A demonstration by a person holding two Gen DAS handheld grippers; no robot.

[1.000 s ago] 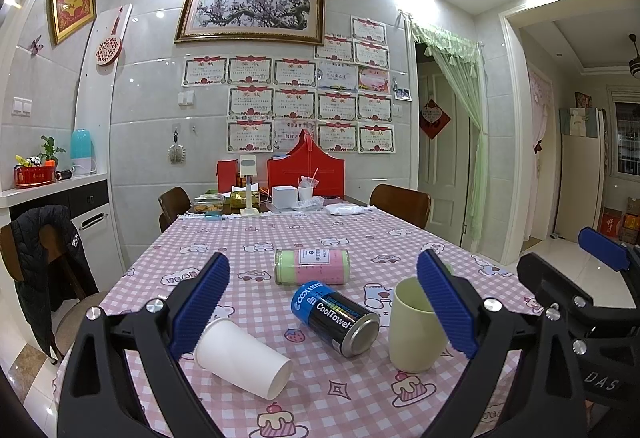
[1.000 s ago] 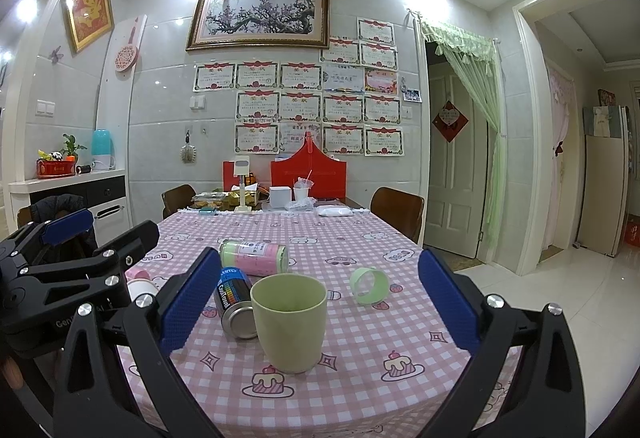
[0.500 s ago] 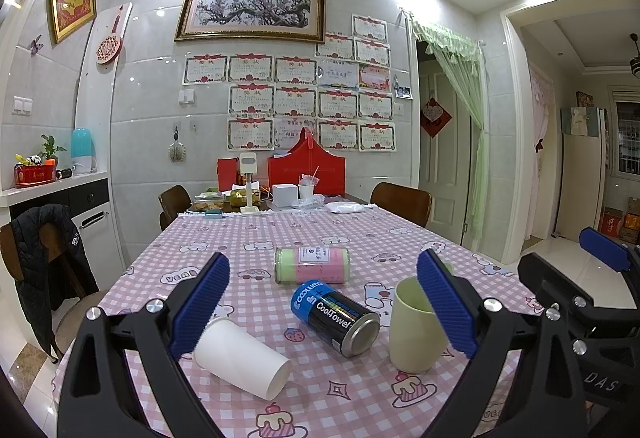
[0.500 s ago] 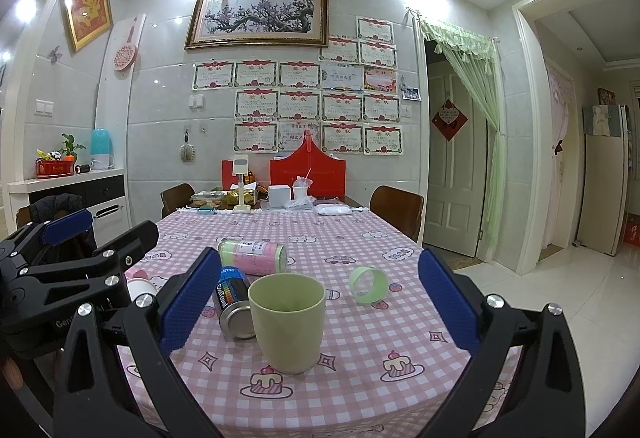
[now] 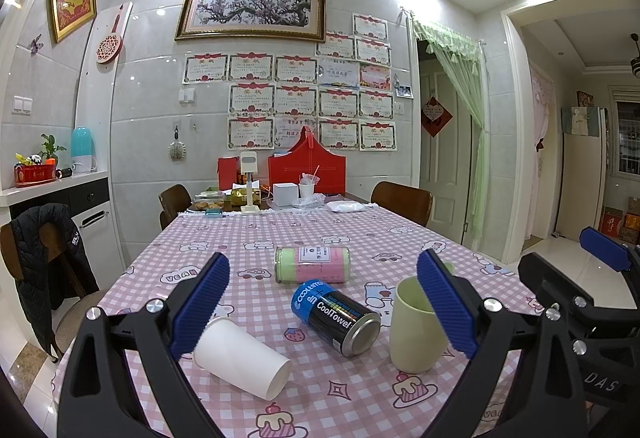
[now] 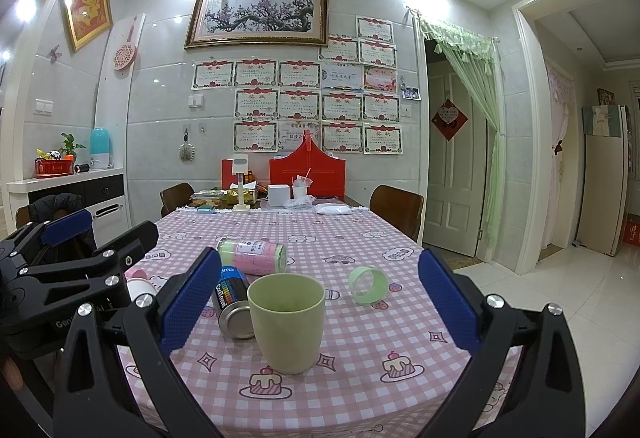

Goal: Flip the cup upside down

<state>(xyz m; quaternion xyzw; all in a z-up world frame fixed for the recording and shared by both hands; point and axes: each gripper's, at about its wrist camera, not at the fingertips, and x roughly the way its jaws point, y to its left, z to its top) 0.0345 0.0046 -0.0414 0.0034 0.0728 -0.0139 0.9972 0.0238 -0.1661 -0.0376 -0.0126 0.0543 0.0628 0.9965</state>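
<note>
A smooth, pale green cup (image 6: 286,322) stands upright, mouth up, on the counter (image 6: 360,342) under a pink checked cloth with cartoon prints. Beside it lie a glossy black-and-blue can (image 6: 233,302), a pink-and-green canister (image 5: 312,264), a white paper cup (image 5: 240,362) and a green ring (image 6: 368,284). The right hand-held gripper (image 6: 320,300) is spread wide, its ribbed blue pads (image 6: 188,302) flanking the cup without touching. The left hand-held gripper (image 5: 320,308) is equally wide, empty.

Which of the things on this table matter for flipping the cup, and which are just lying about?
For the job:
- green cup, upright, mouth up
- right tool, open, cup in front of it
- left tool, open

Lying about:
- white paper cup, on its side
- CoolTowel can
- pink-green canister
- green ring
</note>
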